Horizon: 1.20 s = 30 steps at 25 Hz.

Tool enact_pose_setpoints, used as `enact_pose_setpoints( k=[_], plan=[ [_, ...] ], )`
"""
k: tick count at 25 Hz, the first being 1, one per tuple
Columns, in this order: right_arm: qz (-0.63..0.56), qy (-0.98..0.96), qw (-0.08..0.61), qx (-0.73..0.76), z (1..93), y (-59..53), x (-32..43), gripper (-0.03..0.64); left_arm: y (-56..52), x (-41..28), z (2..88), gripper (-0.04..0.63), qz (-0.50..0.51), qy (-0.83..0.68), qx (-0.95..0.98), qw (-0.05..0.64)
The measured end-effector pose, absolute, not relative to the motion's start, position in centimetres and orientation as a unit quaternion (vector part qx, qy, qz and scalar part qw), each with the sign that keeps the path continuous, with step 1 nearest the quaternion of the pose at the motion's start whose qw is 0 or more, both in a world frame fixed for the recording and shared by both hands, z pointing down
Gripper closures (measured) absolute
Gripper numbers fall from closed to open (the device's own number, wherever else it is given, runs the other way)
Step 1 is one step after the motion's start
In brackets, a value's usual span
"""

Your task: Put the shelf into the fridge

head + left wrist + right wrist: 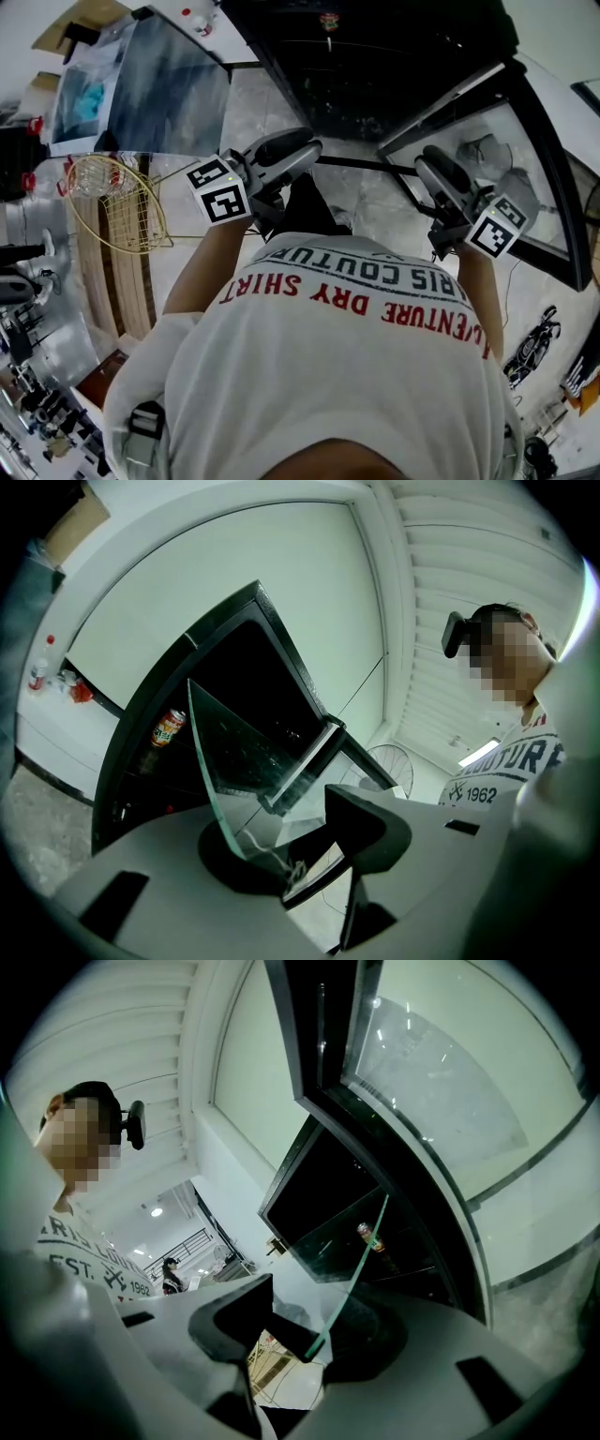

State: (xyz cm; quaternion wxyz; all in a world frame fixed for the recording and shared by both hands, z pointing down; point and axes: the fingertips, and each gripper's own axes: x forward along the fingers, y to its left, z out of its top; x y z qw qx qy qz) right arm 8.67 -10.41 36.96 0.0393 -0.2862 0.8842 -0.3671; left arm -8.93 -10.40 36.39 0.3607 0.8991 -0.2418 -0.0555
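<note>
Person faces the tall black fridge (375,56). Its dark cavity lies at the far side and its glass-panelled door (487,141) is swung open to the right.

The clear glass shelf (366,166) hangs in the air near the opening, not yet inside. Its black trim strip runs across between the two grippers.

Left gripper (291,846): jaws clamped on the shelf's left side edge, with the pane wedged between them. Right gripper (309,1330): jaws clamped the same way on the right side edge, the green cut edge showing between them.

One grip per side looks deliberate. It should keep a wide, rigid, slick pane from twisting. It also leaves the far edge free to enter first, and keeps both sides square to the fridge walls, where I judge the supports sit.

A red-and-yellow drink can (169,726) stands inside the fridge. The shelf will likely need to clear it going in.
</note>
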Motion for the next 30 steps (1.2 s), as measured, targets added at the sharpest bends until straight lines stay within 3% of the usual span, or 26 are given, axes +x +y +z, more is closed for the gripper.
enact_pose_setpoints(
  k=[30],
  plan=[
    [-0.371,0.872,0.038,-0.317,39.2,-16.2,7.6,0.446,-16.8,-9.9,39.0,0.431,-0.05,-0.225,0.897,0.377]
  ],
)
